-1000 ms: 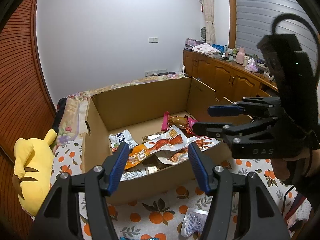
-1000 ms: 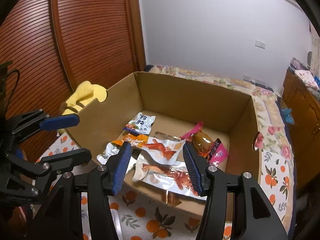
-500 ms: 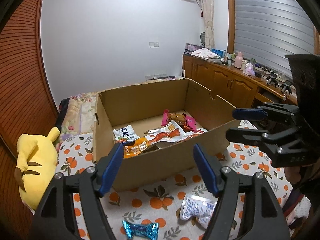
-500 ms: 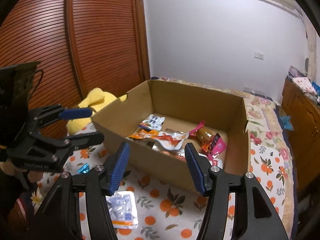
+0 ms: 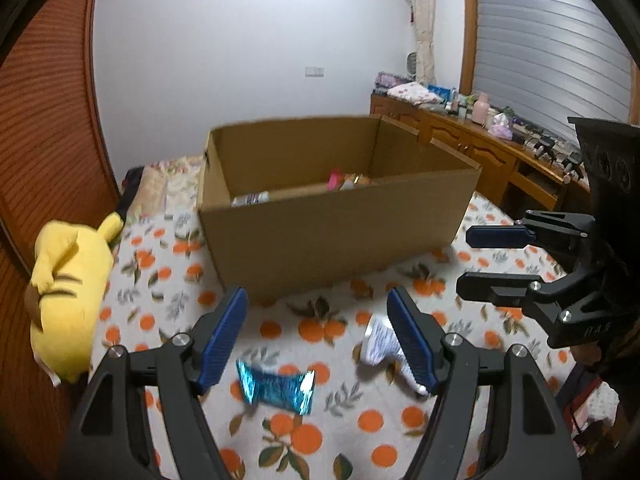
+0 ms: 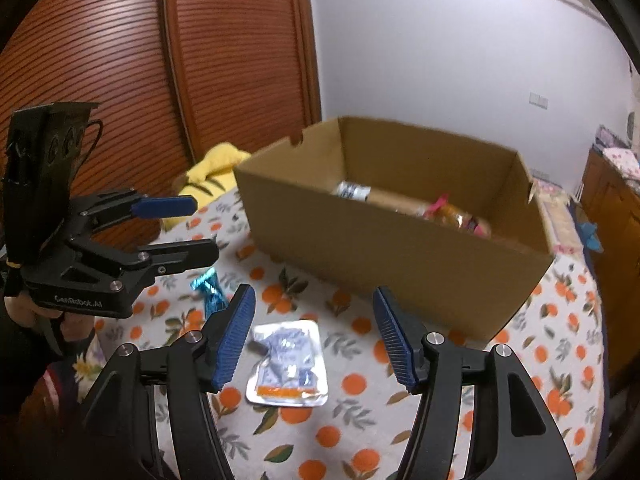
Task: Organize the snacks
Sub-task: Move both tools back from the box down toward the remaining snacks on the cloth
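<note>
Your left gripper [image 5: 318,332] hangs above the orange-print sheet [image 5: 280,328] of the bed, its blue pads well apart with nothing between them; the jaws have just been opening. Below and between its fingers lies the blue foil candy [image 5: 276,386], flat on the sheet and touched by neither pad. Just to the right of it, partly hidden behind the right-hand pad, sits the white snack packet [image 5: 380,344].

Your right gripper [image 6: 314,336] is also spread wide and empty, and its jaws have just been opening too. Seen from its camera, the white snack packet with its orange strip lies on the sheet between the two pads and nearer the left one, not pinched. The blue candy shows further left there, under the fingers of your left gripper, which reaches in from that side.

The cardboard box [image 5: 340,232] stands on the bed just beyond both loose snacks, open at the top. Inside it you can make out a pink-edged wrapper [image 6: 438,204], an amber pack beside it and a white packet [image 6: 352,191] nearer the far wall; the near wall hides the rest. A yellow plush toy [image 5: 68,280] lies at the left edge of the bed against the wooden doors [image 6: 120,80], well apart from the box
</note>
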`<act>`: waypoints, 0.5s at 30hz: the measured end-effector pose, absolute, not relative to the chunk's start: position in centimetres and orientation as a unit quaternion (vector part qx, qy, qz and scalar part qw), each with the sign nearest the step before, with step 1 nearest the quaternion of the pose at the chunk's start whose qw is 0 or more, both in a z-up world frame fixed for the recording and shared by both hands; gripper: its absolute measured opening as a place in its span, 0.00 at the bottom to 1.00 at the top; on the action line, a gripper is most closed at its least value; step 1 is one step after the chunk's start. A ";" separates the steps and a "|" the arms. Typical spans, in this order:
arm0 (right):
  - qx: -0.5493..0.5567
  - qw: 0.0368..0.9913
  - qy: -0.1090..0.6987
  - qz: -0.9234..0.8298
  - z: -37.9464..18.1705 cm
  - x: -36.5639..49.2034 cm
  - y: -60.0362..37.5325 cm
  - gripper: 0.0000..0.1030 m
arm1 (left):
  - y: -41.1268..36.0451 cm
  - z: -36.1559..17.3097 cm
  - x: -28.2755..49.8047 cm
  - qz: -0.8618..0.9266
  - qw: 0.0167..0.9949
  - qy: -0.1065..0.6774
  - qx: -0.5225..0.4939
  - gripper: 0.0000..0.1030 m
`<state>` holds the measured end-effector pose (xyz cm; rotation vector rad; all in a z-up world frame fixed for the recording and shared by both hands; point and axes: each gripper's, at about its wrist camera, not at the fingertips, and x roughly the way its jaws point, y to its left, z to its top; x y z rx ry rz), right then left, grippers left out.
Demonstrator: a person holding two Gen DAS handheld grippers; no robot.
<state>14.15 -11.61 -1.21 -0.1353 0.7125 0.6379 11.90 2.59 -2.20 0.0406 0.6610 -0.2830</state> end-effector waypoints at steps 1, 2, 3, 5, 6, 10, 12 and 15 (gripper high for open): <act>-0.064 0.883 0.349 0.308 -1.9 14.2 -11.4 0.61 | 2.8 -2.9 11.9 -0.136 0.934 0.330 0.018 0.71; -0.064 0.881 0.355 0.308 -2.4 14.3 -11.3 0.61 | 2.9 -3.4 11.8 -0.135 0.932 0.335 0.016 0.71; -0.064 0.878 0.362 0.307 -3.1 14.4 -11.1 0.61 | 3.0 -4.0 11.8 -0.132 0.930 0.342 0.014 0.71; -0.063 0.874 0.372 0.307 -4.0 14.5 -10.9 0.61 | 3.2 -5.0 11.8 -0.127 0.927 0.352 0.010 0.71; -0.063 0.872 0.377 0.307 -4.5 14.6 -10.8 0.61 | 3.4 -5.5 11.7 -0.125 0.926 0.356 0.007 0.71; -0.065 0.861 0.399 0.309 -6.4 14.8 -10.1 0.61 | 4.1 -7.1 11.7 -0.114 0.922 0.369 -0.003 0.71; -0.068 0.857 0.407 0.308 -7.1 14.9 -9.7 0.61 | 4.4 -7.7 11.8 -0.110 0.921 0.373 -0.007 0.71; -0.070 0.853 0.414 0.311 -7.8 14.8 -9.2 0.61 | 4.9 -8.3 11.9 -0.105 0.920 0.378 -0.015 0.71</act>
